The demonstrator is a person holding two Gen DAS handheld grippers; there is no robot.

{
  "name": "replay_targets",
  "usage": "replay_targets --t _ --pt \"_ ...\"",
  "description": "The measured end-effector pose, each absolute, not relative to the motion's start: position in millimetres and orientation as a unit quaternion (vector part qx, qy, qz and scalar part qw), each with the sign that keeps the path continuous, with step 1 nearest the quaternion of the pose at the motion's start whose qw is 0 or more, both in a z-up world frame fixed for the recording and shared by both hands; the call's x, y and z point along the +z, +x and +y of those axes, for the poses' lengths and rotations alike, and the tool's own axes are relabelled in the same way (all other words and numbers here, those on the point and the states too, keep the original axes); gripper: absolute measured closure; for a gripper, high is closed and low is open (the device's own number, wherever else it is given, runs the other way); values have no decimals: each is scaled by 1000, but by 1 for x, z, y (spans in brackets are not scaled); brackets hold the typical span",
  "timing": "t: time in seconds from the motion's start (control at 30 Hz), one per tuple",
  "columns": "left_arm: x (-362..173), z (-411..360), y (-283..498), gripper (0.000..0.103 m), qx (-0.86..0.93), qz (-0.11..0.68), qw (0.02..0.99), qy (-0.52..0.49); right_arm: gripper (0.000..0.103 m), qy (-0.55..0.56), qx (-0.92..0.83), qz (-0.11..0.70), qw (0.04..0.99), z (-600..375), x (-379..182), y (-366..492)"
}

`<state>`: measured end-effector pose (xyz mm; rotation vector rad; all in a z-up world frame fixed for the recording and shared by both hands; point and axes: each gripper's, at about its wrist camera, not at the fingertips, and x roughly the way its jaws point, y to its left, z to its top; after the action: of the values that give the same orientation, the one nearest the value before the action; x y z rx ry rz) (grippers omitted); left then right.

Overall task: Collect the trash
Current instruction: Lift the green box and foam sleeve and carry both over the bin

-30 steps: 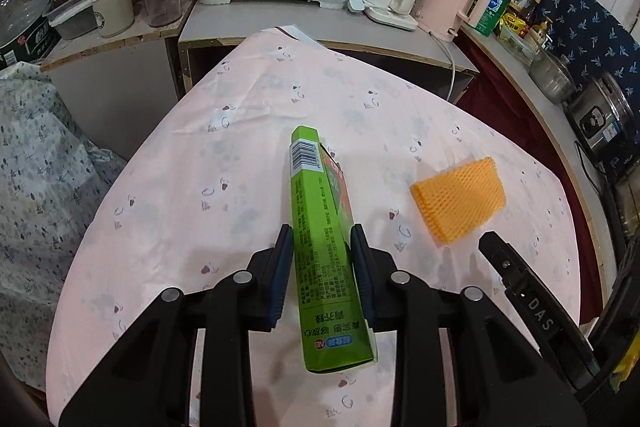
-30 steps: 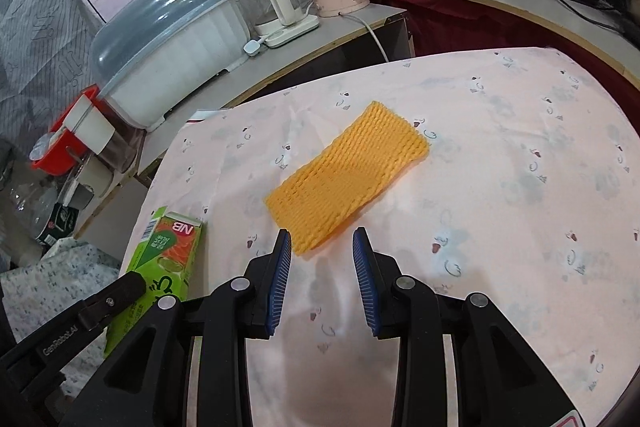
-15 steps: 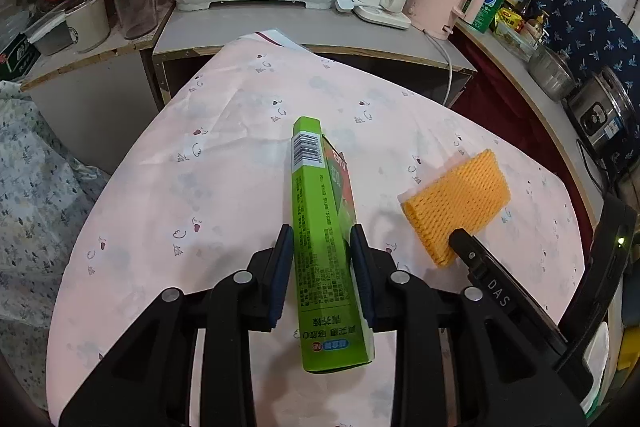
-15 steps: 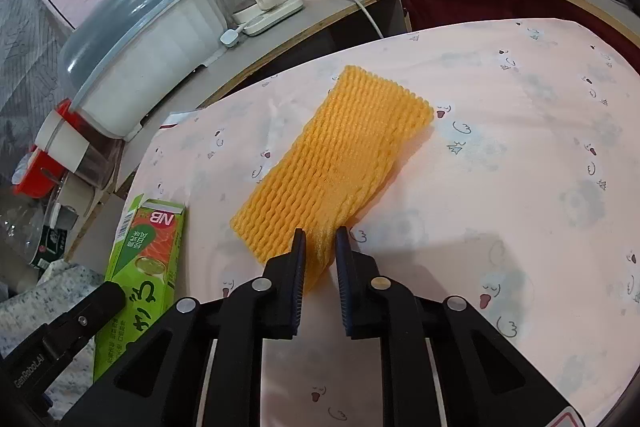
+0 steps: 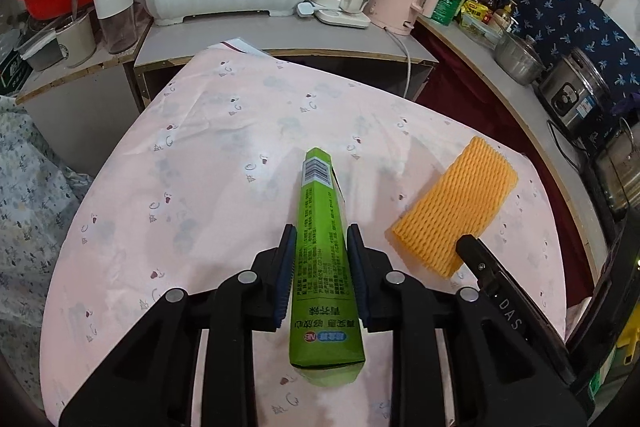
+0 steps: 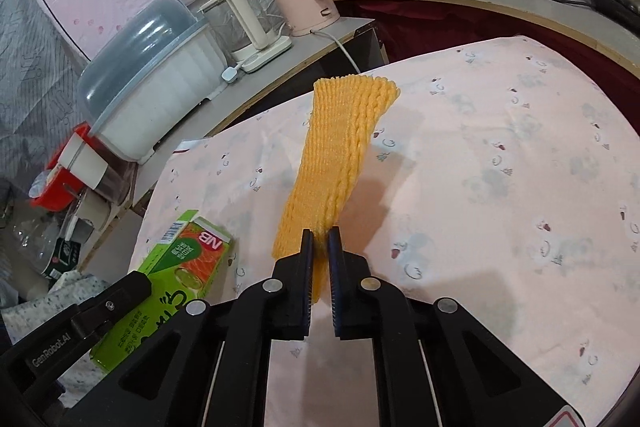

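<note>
Two pieces of trash are in hand at once, one per gripper, both raised a little off the pink tablecloth (image 5: 208, 163), which serves here as the landmark. The left gripper (image 5: 321, 247) is clenched on a green carton (image 5: 322, 227), its blue pads pressing the two narrow side faces about midway along the box; the barcode end projects forward over the cloth and the other end hangs back toward the camera. The long box appears to be gripped near its middle so that it balances and cannot swing. The right gripper (image 6: 320, 247) is pinched almost fully together on the near edge of an orange foam net (image 6: 340, 155). Because this sleeve is soft and thin, the jaws must nearly meet to hold it, and the free length rises and curls forward above the cloth, casting a shadow on it. In the right wrist view the carton (image 6: 188, 267) sits to the left of the net, beyond the cloth's left edge. No bin or bag is visible in either view, so the destination cannot be told. Kettles and a covered dish rack stand on the counter behind the cloth.
</note>
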<state>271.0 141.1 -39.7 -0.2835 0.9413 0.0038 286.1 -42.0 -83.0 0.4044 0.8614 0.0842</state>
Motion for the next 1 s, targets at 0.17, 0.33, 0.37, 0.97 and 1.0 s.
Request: replay_targets --t 0.17,0.33,0.37,0.97,1.0 --pt "-23 106 249 79 -23 444 888 -122 96 196 27 392 898 -70 -59 253" --pt "-9 64 227 79 -55 437 891 -105 96 205 6 369 907 -107 -39 216" --pt "-7 55 223 79 -61 437 892 -101 96 207 0 365 908 -116 -36 207" --pt "14 -114 145 79 -188 428 884 -17 96 266 -121 305 906 -273 -15 86" --pt "14 -122 142 79 -194 427 883 -13 96 268 -127 303 906 -280 -15 81"
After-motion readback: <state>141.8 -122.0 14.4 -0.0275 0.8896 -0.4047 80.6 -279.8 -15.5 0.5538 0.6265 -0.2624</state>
